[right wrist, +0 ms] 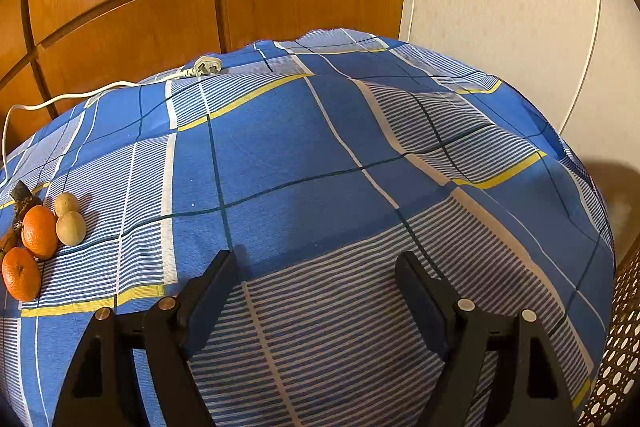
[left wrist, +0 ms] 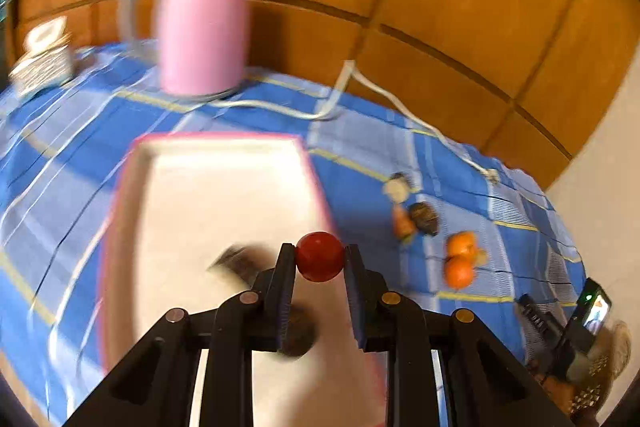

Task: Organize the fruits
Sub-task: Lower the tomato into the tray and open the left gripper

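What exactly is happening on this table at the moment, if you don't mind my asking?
A person is sorting fruit with two handheld grippers. The left gripper has its jaws shut on a small round red fruit, held over the pink-rimmed white tray. The right gripper hangs open and empty above the blue checked tablecloth, where two orange tangerines and other fruits wait.

Kettle + cord block far edge; cloth right of oranges clear.
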`<state>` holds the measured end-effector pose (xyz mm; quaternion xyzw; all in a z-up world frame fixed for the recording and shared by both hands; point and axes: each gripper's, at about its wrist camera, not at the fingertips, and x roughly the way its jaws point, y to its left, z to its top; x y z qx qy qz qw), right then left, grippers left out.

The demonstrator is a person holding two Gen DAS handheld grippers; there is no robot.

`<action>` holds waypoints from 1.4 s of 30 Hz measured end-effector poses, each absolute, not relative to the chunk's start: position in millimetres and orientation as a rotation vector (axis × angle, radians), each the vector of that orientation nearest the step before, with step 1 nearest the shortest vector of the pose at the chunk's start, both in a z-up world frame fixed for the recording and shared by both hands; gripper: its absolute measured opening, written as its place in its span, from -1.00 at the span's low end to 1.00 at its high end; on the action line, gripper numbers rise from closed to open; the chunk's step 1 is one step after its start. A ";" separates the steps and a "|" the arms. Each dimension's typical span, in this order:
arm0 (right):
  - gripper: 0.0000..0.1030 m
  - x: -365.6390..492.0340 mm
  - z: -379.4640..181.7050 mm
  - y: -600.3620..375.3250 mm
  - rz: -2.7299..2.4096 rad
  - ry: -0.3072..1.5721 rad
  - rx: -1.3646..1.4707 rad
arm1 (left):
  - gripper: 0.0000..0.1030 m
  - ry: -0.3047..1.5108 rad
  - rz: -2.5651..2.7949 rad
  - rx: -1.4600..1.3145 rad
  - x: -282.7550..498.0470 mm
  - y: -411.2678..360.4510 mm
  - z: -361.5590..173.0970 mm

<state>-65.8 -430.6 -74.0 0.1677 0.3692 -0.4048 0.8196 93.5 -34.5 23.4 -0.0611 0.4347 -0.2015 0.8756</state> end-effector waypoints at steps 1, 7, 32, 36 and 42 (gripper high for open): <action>0.62 -65.7 -74.0 -430.5 -0.862 0.786 0.357 | -0.52 0.914 -0.402 -0.135 90.4 -26.5 20.8; 0.62 -66.0 -73.9 -430.9 -0.863 0.787 0.357 | -0.52 0.928 -0.290 -0.173 68.2 16.4 1.5; 0.62 -65.6 -74.9 -431.3 -0.866 0.792 0.350 | -0.41 0.919 -0.198 -0.198 48.5 40.7 -39.4; 0.62 -65.7 -75.2 -431.4 -0.866 0.792 0.350 | 0.06 0.898 -0.206 -0.206 45.3 38.3 -36.3; 0.62 -64.9 -75.5 -431.2 -0.867 0.793 0.350 | 0.24 0.838 -0.169 -0.211 35.3 42.5 -25.3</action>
